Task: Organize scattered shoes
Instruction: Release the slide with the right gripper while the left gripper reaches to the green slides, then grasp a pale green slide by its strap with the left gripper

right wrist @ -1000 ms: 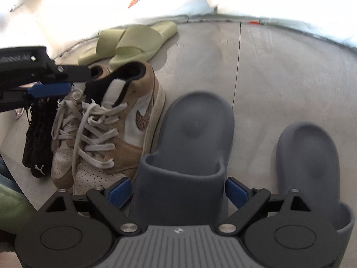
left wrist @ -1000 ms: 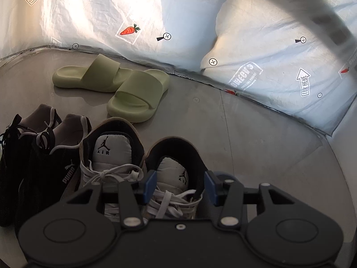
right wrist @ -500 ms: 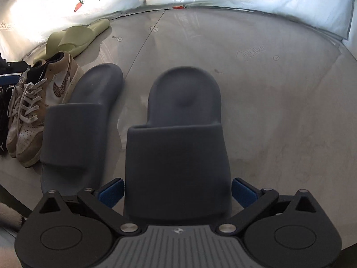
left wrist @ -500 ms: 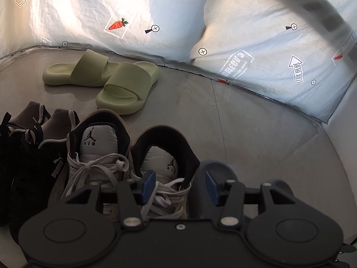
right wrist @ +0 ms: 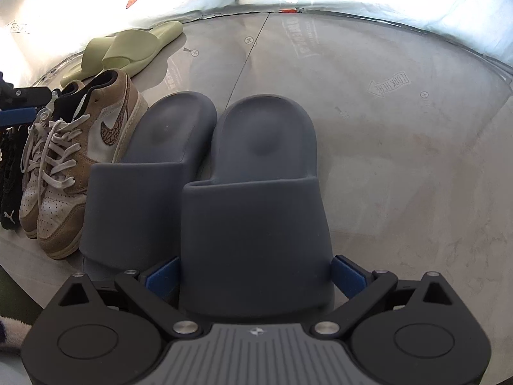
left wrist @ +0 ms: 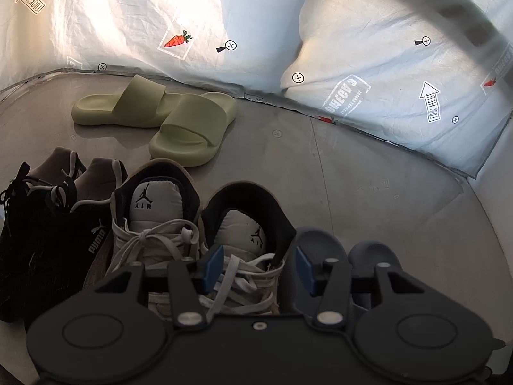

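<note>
Right wrist view: right tool (right wrist: 253,276) with its blue pads spread wide to either side of a grey slide (right wrist: 256,211), flanking the strap, contact too close to call. Now set down parallel and just beside its partner, the other grey slide (right wrist: 141,173), where half a second ago a clear gap lay between the two and a second ago the tool sat over the partner instead. Closes up the grey pair at the right end of a row: tan and white sneakers (right wrist: 73,160) pressed against the left slide, black sneakers (left wrist: 48,240) beyond them at the far left. Left wrist view: left tool (left wrist: 256,266) hovering above the row, pads apart, nothing between them but the laces of the near sneaker below; hardly shifted over the past second. Still off the line, up by the white sheeting (left wrist: 224,9): green slides (left wrist: 160,115), one crossing over the other, well apart from the row on the grey floor (right wrist: 400,160). Likely meaning: three pairs lined up, the green pair the only one left askew.
</note>
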The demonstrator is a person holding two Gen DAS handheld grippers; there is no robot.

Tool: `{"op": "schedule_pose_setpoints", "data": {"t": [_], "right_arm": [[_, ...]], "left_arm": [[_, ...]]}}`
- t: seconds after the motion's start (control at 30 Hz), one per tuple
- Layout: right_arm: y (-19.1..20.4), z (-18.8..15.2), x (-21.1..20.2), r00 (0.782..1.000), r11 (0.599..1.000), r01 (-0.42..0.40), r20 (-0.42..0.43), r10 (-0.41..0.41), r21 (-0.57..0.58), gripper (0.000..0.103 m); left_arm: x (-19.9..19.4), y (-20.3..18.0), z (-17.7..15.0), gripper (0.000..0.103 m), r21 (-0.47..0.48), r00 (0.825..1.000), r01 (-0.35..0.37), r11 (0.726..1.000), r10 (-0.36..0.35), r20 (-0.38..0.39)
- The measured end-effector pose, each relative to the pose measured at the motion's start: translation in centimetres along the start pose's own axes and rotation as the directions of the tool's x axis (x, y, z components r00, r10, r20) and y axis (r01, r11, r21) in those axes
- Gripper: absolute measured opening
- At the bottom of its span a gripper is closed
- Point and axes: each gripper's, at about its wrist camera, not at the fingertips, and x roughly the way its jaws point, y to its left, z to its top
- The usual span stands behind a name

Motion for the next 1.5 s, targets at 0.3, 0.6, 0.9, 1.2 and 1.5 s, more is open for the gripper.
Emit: {"op": "schedule_pose_setpoints", "data": {"t": [0.3, 0.6, 0.9, 1.2, 1.5], "right_arm": [[-0.4, 1.2, 0.1, 0.998, 0.999, -0.045, -0.053, 0.045, 0.011, 0.100], [-4.3, 2.9, -2.5, 0.988, 0.969, -0.146, 0.073, 0.134, 0.197, 0.101], [-3.9, 8.7, -0.4, 0.964, 0.931, -0.255, 0.147, 0.223, 0.263, 0.101], [-1.3, 12.8, 1.6, 0.962, 0.895, -0.249, 0.203, 0.183, 0.371, 0.101], [2.4, 13.4, 3.3, 0.985, 0.881, -0.163, 0.120, 0.122, 0.444, 0.101]], "left_arm": [[0.1, 1.5, 0.6, 0.050, -0.033, 1.000, -0.022, 0.999, 0.022, 0.000], [0.7, 1.8, 3.1, 0.056, -0.067, 0.998, -0.059, 0.996, 0.061, 0.030], [4.3, 3.4, 7.8, 0.064, -0.069, 0.984, -0.169, 0.983, 0.172, 0.040], [13.0, 8.2, 15.4, 0.080, 0.068, 0.999, -0.034, 0.997, 0.036, -0.025], [22.1, 9.0, 18.0, 0.084, 0.143, 0.991, 0.009, 0.990, 0.010, -0.132]]}}
